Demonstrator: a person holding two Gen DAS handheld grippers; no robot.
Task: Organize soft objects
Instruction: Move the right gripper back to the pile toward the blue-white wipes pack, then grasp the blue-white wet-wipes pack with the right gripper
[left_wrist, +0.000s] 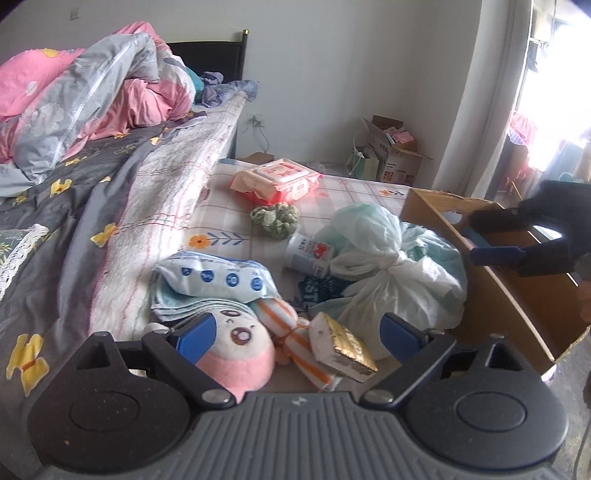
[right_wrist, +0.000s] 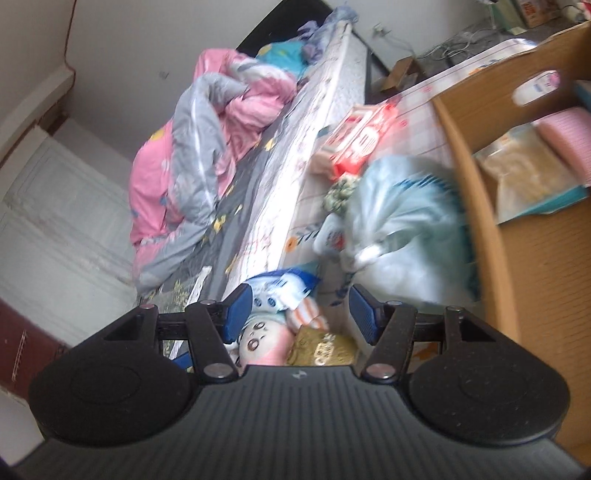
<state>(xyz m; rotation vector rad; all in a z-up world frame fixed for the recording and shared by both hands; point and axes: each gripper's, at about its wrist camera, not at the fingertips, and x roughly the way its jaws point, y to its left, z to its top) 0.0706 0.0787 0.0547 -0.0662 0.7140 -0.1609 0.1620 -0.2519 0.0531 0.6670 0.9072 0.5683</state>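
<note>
While you held the left gripper (left_wrist: 297, 336) low at the bottom of the left wrist view, its jaws stood wide with nothing pressed between them. At lower left of centre lay the pink plush toy (left_wrist: 236, 354), just beside the striped roll (left_wrist: 295, 343) and the gold packet (left_wrist: 341, 349); the tied plastic bag (left_wrist: 388, 266) sat right of centre. At the right edge stood the cardboard box (left_wrist: 509, 295), with your right gripper (left_wrist: 480, 243) over it, jaws partly apart and empty. To grip well, I judge you needed to centre the pads on the plush toy alone, clear of the packet, and close gently before lifting toward the box.
</note>
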